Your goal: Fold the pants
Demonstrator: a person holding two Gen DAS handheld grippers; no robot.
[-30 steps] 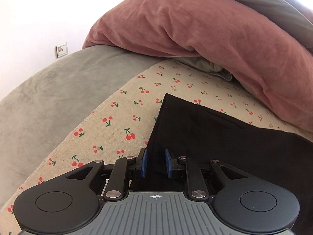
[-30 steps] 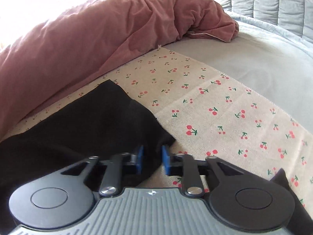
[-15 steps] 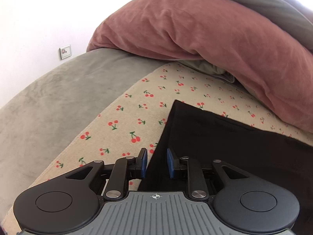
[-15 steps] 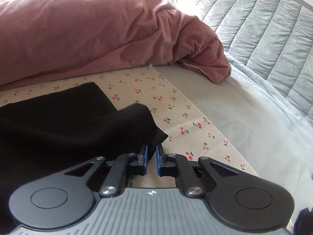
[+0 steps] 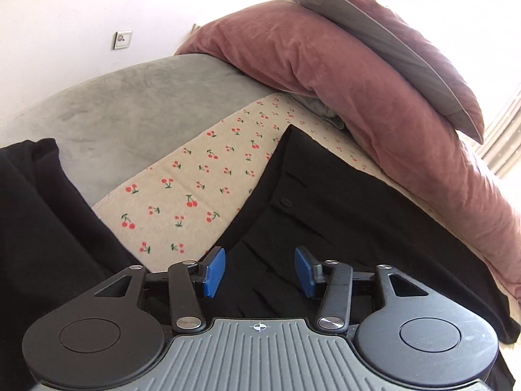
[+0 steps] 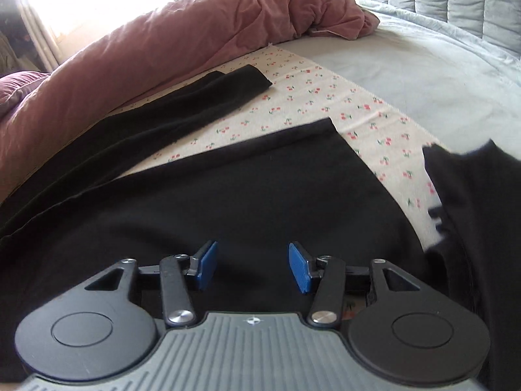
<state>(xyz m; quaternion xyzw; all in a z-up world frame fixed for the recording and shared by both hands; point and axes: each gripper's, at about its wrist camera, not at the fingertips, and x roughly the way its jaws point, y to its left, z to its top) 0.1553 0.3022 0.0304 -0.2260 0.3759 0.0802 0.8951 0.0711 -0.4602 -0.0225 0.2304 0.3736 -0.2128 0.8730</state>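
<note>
Black pants point(image 5: 342, 215) lie on a cherry-print cloth point(image 5: 195, 192) spread over the bed. The left wrist view shows their waist end with a small button point(image 5: 286, 201). My left gripper point(image 5: 259, 272) hovers over this end. Its jaws are opening, and the fabric lies below the blue pads point(image 5: 215, 272), not pinched. The right wrist view shows the near leg point(image 6: 260, 179) and the far leg point(image 6: 202, 97), spread apart with cloth point(image 6: 368, 110) between them. My right gripper point(image 6: 252, 267) is over the near leg, its jaws also opening, with nothing gripped.
A pink duvet point(image 5: 374, 97) is heaped along the far side of the cloth, with a grey pillow point(image 5: 374, 32) on top. Grey bedding point(image 6: 423, 65) lies beyond the cloth. Dark fabric sits at the left edge point(image 5: 35, 215) and at the right edge point(image 6: 472, 215).
Both grippers were shut on the black fabric and have let it go, their jaws now wide apart. Both have pulled back, so more of the pants shows, including both legs.
</note>
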